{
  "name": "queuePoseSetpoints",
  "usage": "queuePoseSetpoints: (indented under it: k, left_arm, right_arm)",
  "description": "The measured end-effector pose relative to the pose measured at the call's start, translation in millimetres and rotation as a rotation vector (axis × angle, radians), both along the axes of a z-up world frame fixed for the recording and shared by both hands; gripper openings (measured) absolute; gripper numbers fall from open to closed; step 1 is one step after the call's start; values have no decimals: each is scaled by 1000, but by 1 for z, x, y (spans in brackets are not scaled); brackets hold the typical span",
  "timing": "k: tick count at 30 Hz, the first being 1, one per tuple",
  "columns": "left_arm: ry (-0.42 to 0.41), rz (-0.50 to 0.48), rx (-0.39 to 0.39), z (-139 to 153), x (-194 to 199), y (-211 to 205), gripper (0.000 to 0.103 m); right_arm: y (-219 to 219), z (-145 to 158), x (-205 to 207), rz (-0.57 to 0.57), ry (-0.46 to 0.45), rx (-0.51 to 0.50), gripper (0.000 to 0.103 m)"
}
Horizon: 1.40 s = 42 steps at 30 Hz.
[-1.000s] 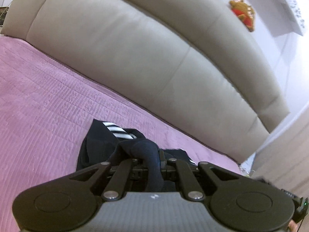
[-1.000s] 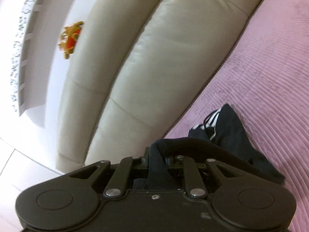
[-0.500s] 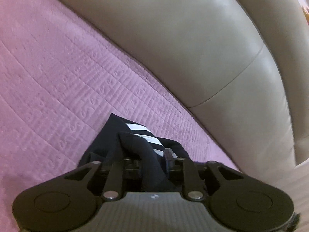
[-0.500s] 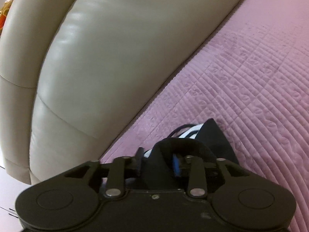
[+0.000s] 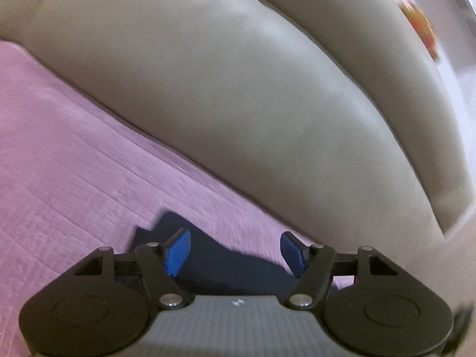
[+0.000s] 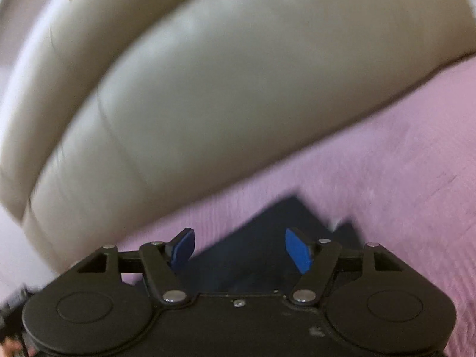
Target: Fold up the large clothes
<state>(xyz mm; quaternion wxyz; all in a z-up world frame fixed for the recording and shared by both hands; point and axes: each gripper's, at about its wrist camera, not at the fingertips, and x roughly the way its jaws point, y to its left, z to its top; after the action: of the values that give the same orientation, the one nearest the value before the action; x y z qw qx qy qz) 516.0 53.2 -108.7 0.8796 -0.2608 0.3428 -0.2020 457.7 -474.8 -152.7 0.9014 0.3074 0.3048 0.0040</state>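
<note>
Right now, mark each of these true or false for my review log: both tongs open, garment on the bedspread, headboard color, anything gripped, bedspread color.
1. Both tongs are open. True: the left tongs and right tongs show their blue pads spread apart.
2. The right tongs clamp the dark garment. False: nothing sits between the pads; the garment lies beyond and below them.
3. The garment lies on a pink bedspread. True.
4. The headboard is dark brown wood. False: it is padded and beige.
5. The bedspread is plain white. False: it is pink and quilted.
</note>
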Motion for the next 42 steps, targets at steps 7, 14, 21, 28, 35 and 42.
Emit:
queuePoseSetpoints:
  k: [7,14,21,28,35,42]
  left_arm:
    - [18,-353,191,-30,-27,-66,68]
    - [-303,-203,551,-88,-37,-139,91]
    - [-227,-87,397,-105,9,-102,103]
    - [-165,2,414,-89,11,-57,87]
    - [-141,-86,413,-39,-13,-58,87]
    - [-43,-492,496,-59,-53,-129,99]
  right_arm:
    - [68,-24,13,244,98,-241,81]
    - [79,-74,36,164,38,-430,82]
    - [46,-76,58,154,-33,-410,81]
    - [-10,-76,28,92,41,-443,78]
    - [48,-18,-5,213,-31,-595,82]
    - [130,-48,1,523,117,-594,87]
